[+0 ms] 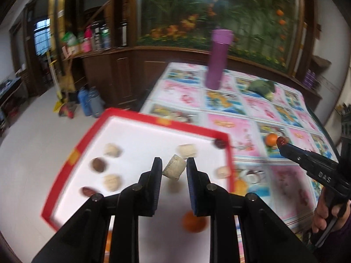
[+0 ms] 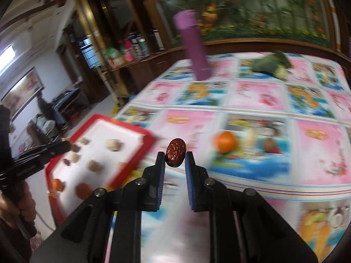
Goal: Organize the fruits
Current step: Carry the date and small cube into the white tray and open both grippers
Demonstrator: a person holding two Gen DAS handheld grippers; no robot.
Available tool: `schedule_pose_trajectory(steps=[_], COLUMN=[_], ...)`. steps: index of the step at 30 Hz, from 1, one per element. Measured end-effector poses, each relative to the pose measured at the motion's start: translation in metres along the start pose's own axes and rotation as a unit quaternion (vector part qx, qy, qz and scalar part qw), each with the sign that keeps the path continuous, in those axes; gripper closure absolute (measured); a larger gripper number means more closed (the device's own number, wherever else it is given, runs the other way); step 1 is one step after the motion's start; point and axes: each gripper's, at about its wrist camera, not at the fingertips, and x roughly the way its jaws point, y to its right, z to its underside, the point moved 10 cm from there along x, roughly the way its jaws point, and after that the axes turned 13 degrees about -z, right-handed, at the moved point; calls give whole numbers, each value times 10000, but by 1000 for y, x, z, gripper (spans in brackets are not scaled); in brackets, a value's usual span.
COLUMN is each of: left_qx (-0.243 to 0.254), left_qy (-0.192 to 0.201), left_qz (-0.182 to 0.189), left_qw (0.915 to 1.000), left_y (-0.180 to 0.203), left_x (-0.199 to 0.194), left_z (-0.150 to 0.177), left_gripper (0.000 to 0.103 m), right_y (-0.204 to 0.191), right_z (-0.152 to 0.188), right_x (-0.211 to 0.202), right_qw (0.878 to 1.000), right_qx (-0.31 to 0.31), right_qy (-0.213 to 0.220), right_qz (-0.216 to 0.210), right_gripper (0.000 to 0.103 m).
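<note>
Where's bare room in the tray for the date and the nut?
The tray's far white strip, beyond the pale nuts, is bare. Its near middle, around the orange, is mostly free. The left side is crowded with nuts and dates.

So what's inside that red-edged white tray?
The red-edged white tray holds several pale nut-like pieces, darker brown ones and an orange fruit. The left gripper covers part of it.

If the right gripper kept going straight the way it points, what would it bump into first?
Probably just the patterned tablecloth. The right gripper, shut on a red date, points down past it, between the red tray and the orange. Depth is hard to judge.
</note>
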Motion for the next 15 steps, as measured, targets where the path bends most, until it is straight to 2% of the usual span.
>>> schedule_pose_trajectory(steps=[3, 8, 15], left_qx=[-193, -400, -658], left_qy=[-47, -42, -304], left_qz=[-113, -361, -417], left_qw=[9997, 9985, 9965], left_y=[-28, -69, -104], left_x=[4, 7, 19], left_z=[3, 12, 34], left_gripper=[82, 82, 82], right_y=[-41, -88, -148], right_z=[4, 17, 35], right_x=[24, 54, 84], right_qw=[9993, 9963, 9890], right_qx=[-165, -491, -851], right_qy=[-158, -529, -924], right_qz=[-288, -466, -780], right_gripper=[83, 83, 83])
